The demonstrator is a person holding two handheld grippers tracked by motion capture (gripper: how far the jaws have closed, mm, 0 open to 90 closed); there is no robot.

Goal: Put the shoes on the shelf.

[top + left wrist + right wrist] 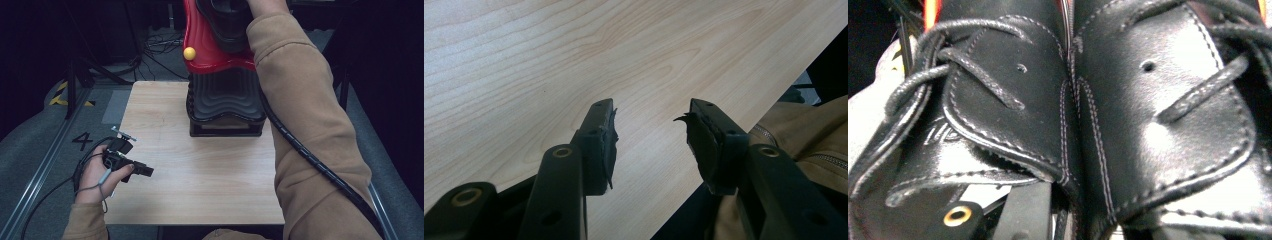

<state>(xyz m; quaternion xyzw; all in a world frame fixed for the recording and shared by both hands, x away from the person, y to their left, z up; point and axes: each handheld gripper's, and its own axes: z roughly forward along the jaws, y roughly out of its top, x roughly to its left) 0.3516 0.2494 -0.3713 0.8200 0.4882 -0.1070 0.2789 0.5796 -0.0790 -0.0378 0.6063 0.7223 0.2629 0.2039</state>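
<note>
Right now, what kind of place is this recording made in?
Probably a lab or recording studio, not a home: a bare wooden table on grey flooring with yellow-black hazard tape, a floor marking "4", and loose cables.

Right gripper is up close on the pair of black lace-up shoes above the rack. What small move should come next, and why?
Probably ease the right gripper a little further down, so the black shoes settle on the red tier of the rack. The shoes sit side by side, pressed together right against its jaws, and the left gripper rests open over the table.

Setting: recording lab or studio. Evidence: bare wooden table (200, 170) on grey carpet (30, 135); loose floor cables (160, 47); hazard tape (60, 95); floor number marking (82, 140); metal rails (35, 175); dark surroundings.
</note>
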